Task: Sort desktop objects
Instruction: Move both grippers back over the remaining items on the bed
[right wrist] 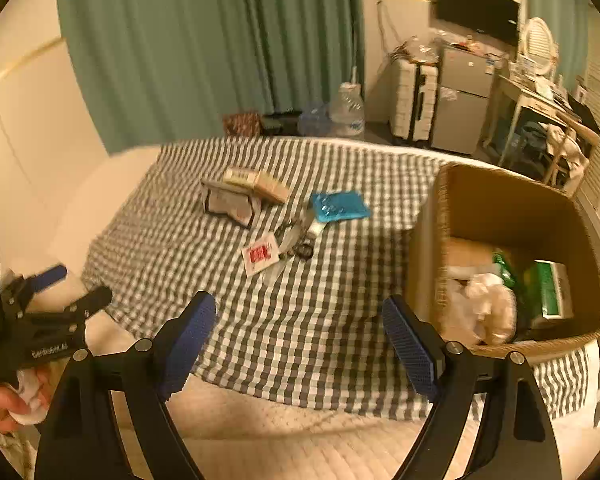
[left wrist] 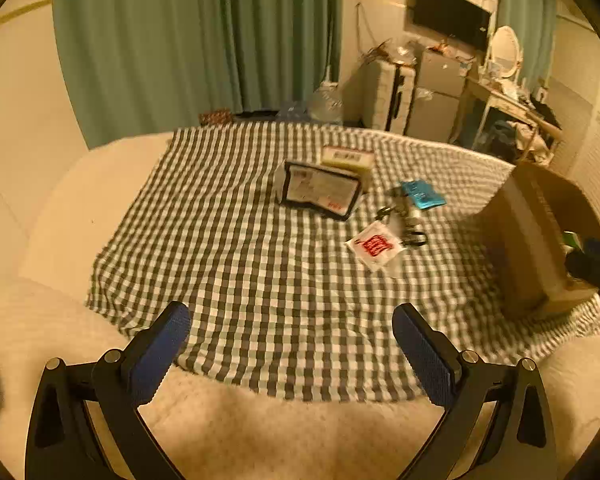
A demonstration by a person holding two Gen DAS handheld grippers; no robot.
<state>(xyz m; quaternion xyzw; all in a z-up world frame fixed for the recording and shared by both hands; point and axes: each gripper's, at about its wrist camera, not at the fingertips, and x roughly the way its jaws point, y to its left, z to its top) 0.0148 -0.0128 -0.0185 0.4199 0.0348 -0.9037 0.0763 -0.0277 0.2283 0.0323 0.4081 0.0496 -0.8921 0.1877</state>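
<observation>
On the checked cloth (left wrist: 260,272) lie a black-edged box (left wrist: 320,194) with a pale box (left wrist: 346,158) behind it, a blue packet (left wrist: 422,194), a white sachet with red print (left wrist: 374,246) and a small metal-and-black item (left wrist: 410,224). The same boxes (right wrist: 236,198), blue packet (right wrist: 340,206) and sachet (right wrist: 260,258) show in the right wrist view. My left gripper (left wrist: 292,344) is open and empty over the cloth's near edge. My right gripper (right wrist: 298,340) is open and empty beside the cardboard box (right wrist: 512,208), which holds several items.
The cloth covers a white bed (left wrist: 60,216). The left gripper in a hand (right wrist: 40,320) shows at the left of the right wrist view. Green curtains (left wrist: 196,40), a suitcase (right wrist: 414,100), a small fridge (right wrist: 460,100) and a cluttered desk (right wrist: 540,120) stand behind.
</observation>
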